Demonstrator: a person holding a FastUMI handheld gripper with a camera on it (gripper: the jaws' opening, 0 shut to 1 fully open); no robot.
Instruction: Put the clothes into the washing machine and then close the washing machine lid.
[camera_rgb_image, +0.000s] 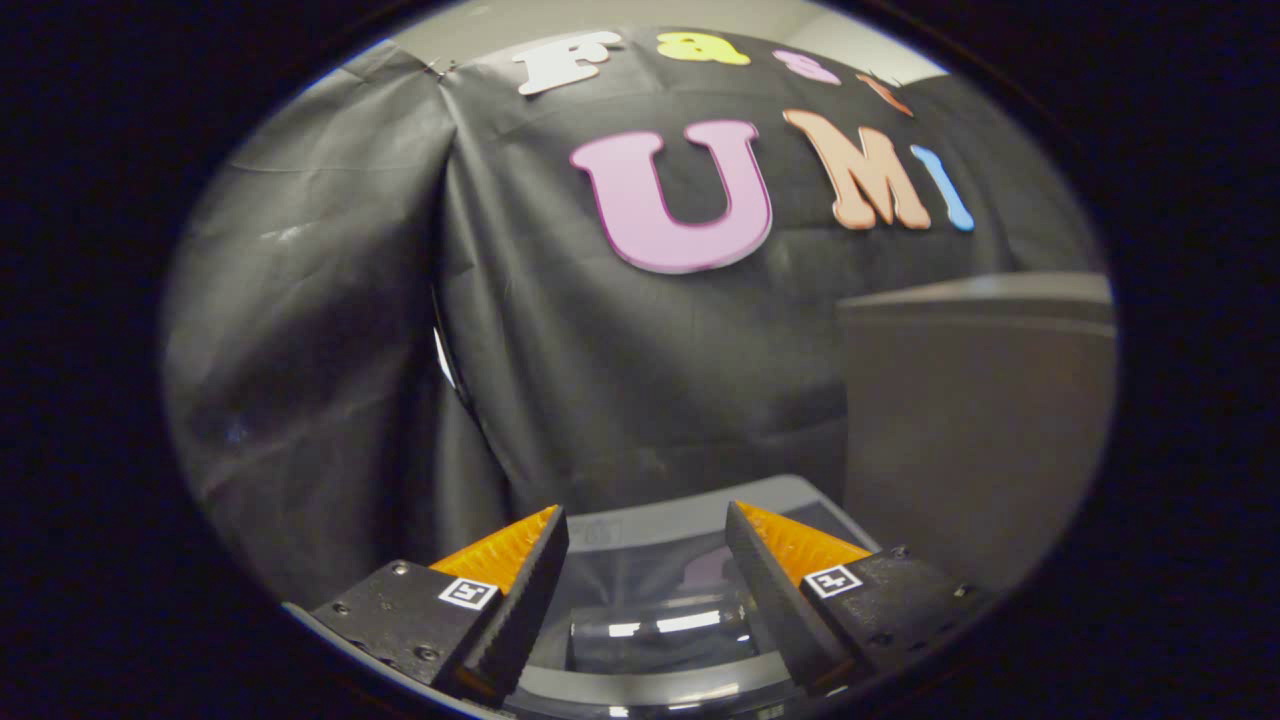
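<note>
The gripper (647, 525) hangs over the washing machine (660, 520) with its two wedge-shaped fingers spread wide apart, nothing pinched between them. Each finger (515, 590) has a ridged inner face and a small square marker tag near its base. Down between and just below the fingers sits the machine's lid (655, 625), which looks like a dark, glossy, see-through panel with bright streaks of light bouncing off it, set in a pale grey rounded frame. It seems to be lying down flat over the tub, though what's inside the drum can't be made out through the reflections, so no telling if any clothes are in there. Just ahead of the fingertips is the grey back edge of the machine top with some faint print too small to read. Beyond the fingers hangs the wrinkly black cloth wall (600, 360), kind of shiny and creased. Off past the right finger stands a plain grey boxy cabinet (975, 420) with a flat top and smooth matte sides.
</note>
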